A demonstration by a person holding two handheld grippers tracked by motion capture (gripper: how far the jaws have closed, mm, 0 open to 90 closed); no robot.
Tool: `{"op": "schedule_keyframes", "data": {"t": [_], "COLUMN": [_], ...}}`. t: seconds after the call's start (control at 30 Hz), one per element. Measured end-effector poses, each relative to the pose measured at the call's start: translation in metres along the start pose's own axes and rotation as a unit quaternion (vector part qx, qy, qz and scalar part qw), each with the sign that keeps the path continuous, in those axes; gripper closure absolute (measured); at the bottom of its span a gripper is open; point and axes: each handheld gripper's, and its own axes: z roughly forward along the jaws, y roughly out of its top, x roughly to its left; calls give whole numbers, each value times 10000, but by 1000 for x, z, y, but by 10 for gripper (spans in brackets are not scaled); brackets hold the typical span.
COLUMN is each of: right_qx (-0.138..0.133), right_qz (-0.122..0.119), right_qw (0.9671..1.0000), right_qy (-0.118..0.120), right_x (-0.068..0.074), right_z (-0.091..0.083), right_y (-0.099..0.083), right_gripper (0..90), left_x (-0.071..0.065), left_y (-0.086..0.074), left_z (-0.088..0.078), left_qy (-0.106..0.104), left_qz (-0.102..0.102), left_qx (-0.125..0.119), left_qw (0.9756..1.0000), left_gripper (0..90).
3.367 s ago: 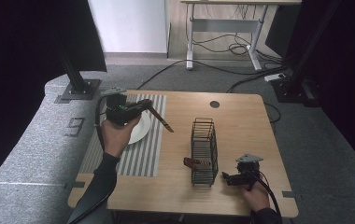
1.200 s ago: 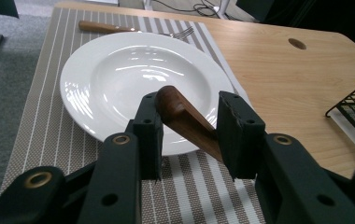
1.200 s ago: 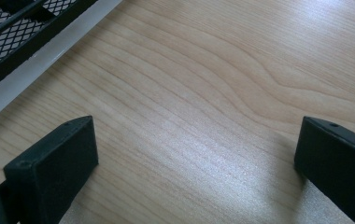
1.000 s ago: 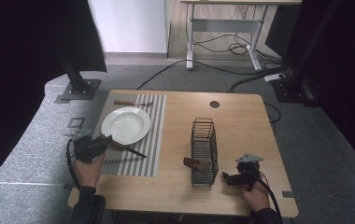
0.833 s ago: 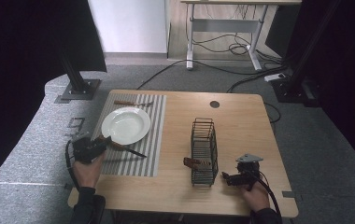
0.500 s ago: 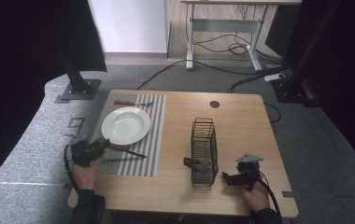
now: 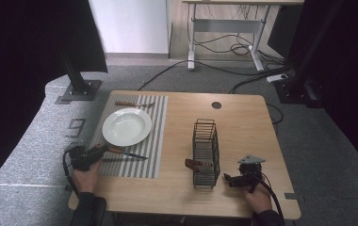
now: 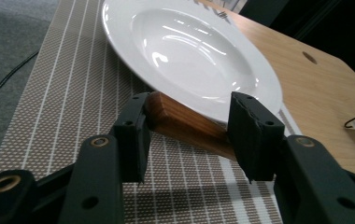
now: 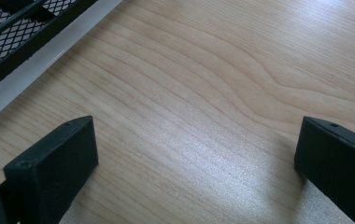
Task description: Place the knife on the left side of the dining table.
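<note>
Left gripper (image 7: 102,149) sits low at the near-left of the desk (image 7: 243,122), over the near edge of the striped placemat (image 7: 154,136). Jaws have just been opening; they now straddle the wooden handle of the knife (image 8: 185,125) with a visible gap on the right side, the left pad (image 8: 136,135) at or against the wood. Not a clamp.

Knife lies flat on the placemat, handle end tucked just under the near rim of the white plate (image 7: 126,126), blade running toward the desk's middle along the mat's near edge. A second wood-handled utensil (image 7: 132,104) lies on the mat's far edge, beyond the plate, well apart.

Obstruction: the plate rim overhangs the handle in the left gripper view (image 8: 199,60), so the room above the handle is tight on that side. Mat left of the jaws is bare.

Black wire rack (image 7: 205,153) stands upright at centre-near, with a brown-handled item (image 7: 193,164) at its lower left side; can't tell if it's inside or poking through.

Right gripper (image 7: 231,180) rests near the near-right corner, just right of the rack, jaws wide with nothing between, bare wood under them. Rack base (image 9: 21,32) is close at its upper left in the right gripper view.

Open room: far-right half of the desk, around the round cable hole (image 7: 216,105).
</note>
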Motion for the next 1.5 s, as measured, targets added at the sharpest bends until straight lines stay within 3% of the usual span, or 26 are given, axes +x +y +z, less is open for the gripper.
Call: {"op": "schedule_keyframes", "data": {"t": [0.13, 0.2, 0.3, 0.43, 0.73, 1.0, 1.1, 1.17, 1.23, 1.27, 1.3, 1.43, 1.5], "right_qx": [0, -1, 0, -1, 0, 0, 0, 0, 0, -1, 0, 0, -1], "right_qz": [0, 1, 0, 1, 0, 0, 0, 1, 0, 1, 1, 1, 0], "right_qw": [10000, 10000, 10000, 10000, 10000, 10000, 10000, 10000, 10000, 10000, 10000, 10000, 10000], "right_qy": [0, -1, 0, -1, 0, -1, 0, 0, 0, 0, 0, 0, 0], "right_x": [0, 0, 0, 0, 0, 0, 0, 0, 0, 0, 0, 0, 0], "right_z": [0, 0, 0, 0, 0, 0, 0, 0, 0, 0, 0, 0, 0], "right_y": [0, 0, 0, 0, 0, 0, 0, 0, 0, 0, 0, 0, 0], "right_gripper": [0, 0, 0, 0, 0, 0, 0, 0, 0, 0, 0, 0, 0], "left_x": [4, 5, 10, 9, 14, 12, 6, 2, -3, -7, -8, -13, -14], "left_y": [-3, -4, -6, -4, -6, -5, -4, -3, -4, -4, -5, -10, -14], "left_z": [2, 3, 4, 6, 16, 19, 17, 14, 10, 8, 7, 0, 0], "left_qy": [127, 293, 248, 323, 578, 713, 818, 711, 659, 734, 752, 746, 804], "left_qz": [40, 187, 68, 121, 266, 516, 860, 956, 1134, 1317, 1406, 1586, 1713], "left_qx": [57, 152, 214, 263, 713, 789, 780, 737, 743, 816, 849, 842, 916], "left_qw": [9999, 9993, 9994, 9991, 9954, 9930, 9899, 9901, 9886, 9852, 9835, 9809, 9776], "left_gripper": [479, 504, 503, 500, 481, 431, 370, 294, 203, 174, 140, 87, 50]}}
